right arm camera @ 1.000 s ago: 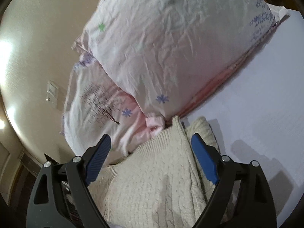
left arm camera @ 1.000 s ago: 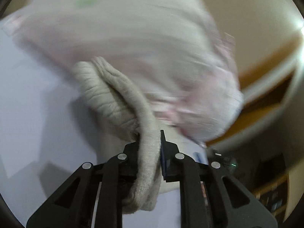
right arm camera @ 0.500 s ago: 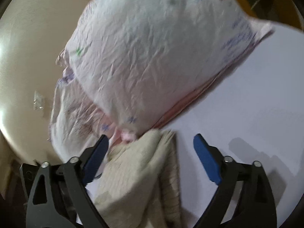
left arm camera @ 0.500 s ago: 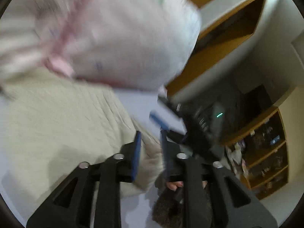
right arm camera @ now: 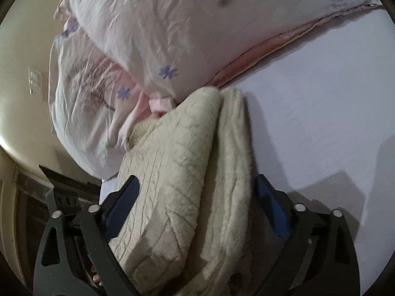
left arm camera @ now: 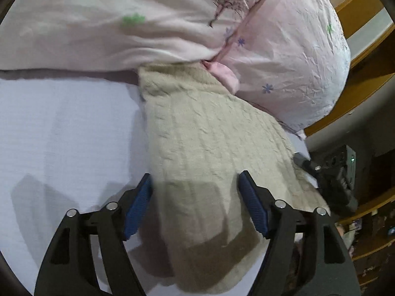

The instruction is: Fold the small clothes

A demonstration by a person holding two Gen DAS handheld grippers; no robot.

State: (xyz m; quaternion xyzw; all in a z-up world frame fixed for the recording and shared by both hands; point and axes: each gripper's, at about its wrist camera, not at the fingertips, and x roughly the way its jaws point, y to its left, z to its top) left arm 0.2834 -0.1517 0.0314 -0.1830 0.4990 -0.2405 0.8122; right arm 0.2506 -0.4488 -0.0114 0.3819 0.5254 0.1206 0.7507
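A cream cable-knit garment (left arm camera: pixel 205 148) lies folded on the white sheet (left arm camera: pixel 61 133), its far end against the pink pillows. My left gripper (left arm camera: pixel 195 192) is open, its blue pads (left arm camera: pixel 137 207) spread on either side of the knit, holding nothing. In the right wrist view the same knit (right arm camera: pixel 187 172) shows as a thick folded stack with its layers visible at the edge. My right gripper (right arm camera: pixel 197 192) is open and straddles that stack without clamping it.
Two pale pink flowered pillows (left arm camera: pixel 172 24) lie at the head of the bed (right arm camera: pixel 172 37). A wooden headboard (left arm camera: pixel 365 74) and dark shelves with small items (left arm camera: pixel 365 197) stand at the right. A wall switch (right arm camera: pixel 34 83) is at the left.
My left gripper was shut on the knit a second ago; it has let go and opened wide. The knit now lies flat and folded. My right gripper stayed open and moved over the stack.
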